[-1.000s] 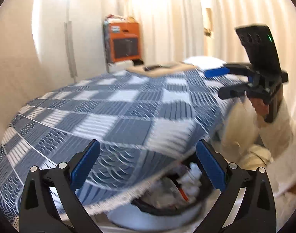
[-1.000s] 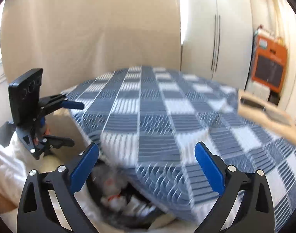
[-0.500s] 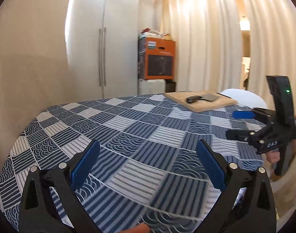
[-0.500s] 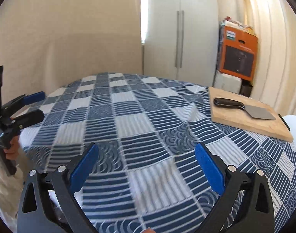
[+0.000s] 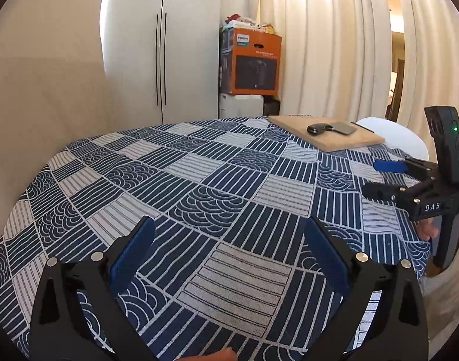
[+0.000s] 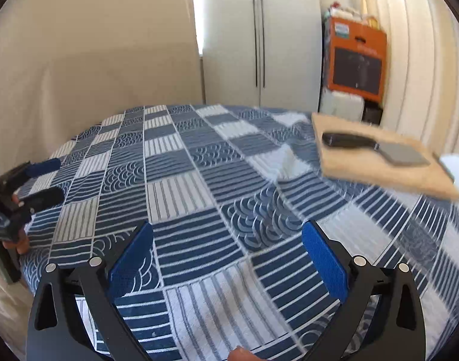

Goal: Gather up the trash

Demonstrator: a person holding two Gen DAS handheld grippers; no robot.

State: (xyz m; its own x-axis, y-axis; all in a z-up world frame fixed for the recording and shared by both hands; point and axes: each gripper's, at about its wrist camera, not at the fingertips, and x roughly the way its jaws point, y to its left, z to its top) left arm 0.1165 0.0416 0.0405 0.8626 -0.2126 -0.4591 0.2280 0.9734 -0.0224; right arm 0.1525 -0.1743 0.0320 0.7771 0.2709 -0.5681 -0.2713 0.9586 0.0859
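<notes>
No trash and no bin show in either view now. My left gripper (image 5: 229, 254) is open and empty, held above the near edge of the round table with the blue and white patterned cloth (image 5: 199, 186). My right gripper (image 6: 227, 252) is open and empty, also above the near edge of the cloth (image 6: 199, 180). The right gripper also shows at the right edge of the left wrist view (image 5: 379, 179), open. The left gripper shows at the left edge of the right wrist view (image 6: 46, 180), open.
A wooden cutting board (image 5: 340, 138) with a cleaver (image 5: 331, 128) lies at the far right of the table; it also shows in the right wrist view (image 6: 388, 165). Behind stand a white wardrobe (image 5: 163, 45), an orange box (image 5: 253, 66) and curtains (image 5: 334, 45). A white chair back (image 5: 394, 137) is beyond the board.
Both grippers rose from beside the table's edge, where a bin of trash showed below the cloth, to above the tabletop. The bin has dropped out of view. Both stayed open.
</notes>
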